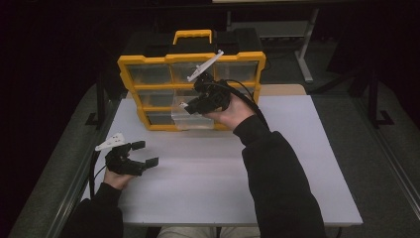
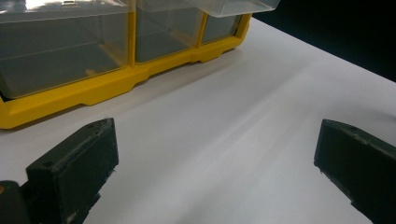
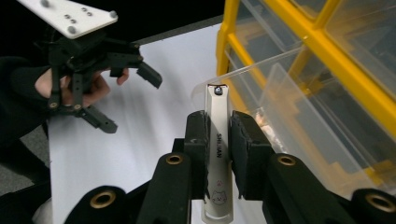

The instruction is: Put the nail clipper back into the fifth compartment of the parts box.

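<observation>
A yellow organizer with clear drawers stands at the back of the white table. One clear drawer in its bottom row is pulled out. My right gripper hovers just over that drawer, shut on a silver nail clipper, which stands upright between its pads above the drawer's near rim. My left gripper rests low at the table's left side, open and holding nothing. In the left gripper view its jaws stand wide apart over bare table, with the organizer ahead.
The organizer has a yellow carrying handle on top and several shut drawers. Beyond the table stand dark floor and a table leg. The person's right sleeve crosses the table's middle right.
</observation>
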Demonstrator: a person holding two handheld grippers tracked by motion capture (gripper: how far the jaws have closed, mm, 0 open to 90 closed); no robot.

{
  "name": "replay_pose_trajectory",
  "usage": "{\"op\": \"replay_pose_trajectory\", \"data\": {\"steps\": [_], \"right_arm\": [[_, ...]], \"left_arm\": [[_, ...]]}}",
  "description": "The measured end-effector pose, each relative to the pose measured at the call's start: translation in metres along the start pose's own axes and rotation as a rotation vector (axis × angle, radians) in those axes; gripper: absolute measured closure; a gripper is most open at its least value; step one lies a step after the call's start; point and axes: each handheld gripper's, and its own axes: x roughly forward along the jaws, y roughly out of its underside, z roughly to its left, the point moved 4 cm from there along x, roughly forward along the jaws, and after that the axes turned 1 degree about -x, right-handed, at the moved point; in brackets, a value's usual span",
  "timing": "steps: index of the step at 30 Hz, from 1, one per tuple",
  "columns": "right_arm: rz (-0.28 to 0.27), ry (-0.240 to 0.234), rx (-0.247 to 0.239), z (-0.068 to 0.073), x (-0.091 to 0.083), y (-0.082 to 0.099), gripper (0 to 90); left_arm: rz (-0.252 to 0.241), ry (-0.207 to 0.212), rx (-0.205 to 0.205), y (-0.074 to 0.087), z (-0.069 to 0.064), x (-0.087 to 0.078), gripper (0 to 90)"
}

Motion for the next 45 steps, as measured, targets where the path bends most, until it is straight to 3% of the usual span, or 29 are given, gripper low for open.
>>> {"op": "replay_pose_trajectory", "data": {"steps": [18, 39, 41, 45], "right_arm": [[0.016, 0.025, 0.074, -0.032, 0.013, 0.0, 75.8], [0.049, 0.037, 0.093, -0.041, 0.024, 0.005, 75.7], [0.054, 0.032, 0.098, -0.042, 0.025, 0.006, 74.9], [0.056, 0.038, 0.103, -0.043, 0.025, 0.008, 65.0]], "left_arm": [[-0.006, 0.003, -0.004, 0.0, 0.0, 0.0, 0.0], [-0.003, 0.004, -0.004, 0.0, 0.001, 0.001, 0.0], [-0.002, 0.005, -0.004, 0.0, 0.001, 0.001, 0.0], [-0.002, 0.005, -0.003, 0.0, 0.001, 0.001, 0.0]]}}
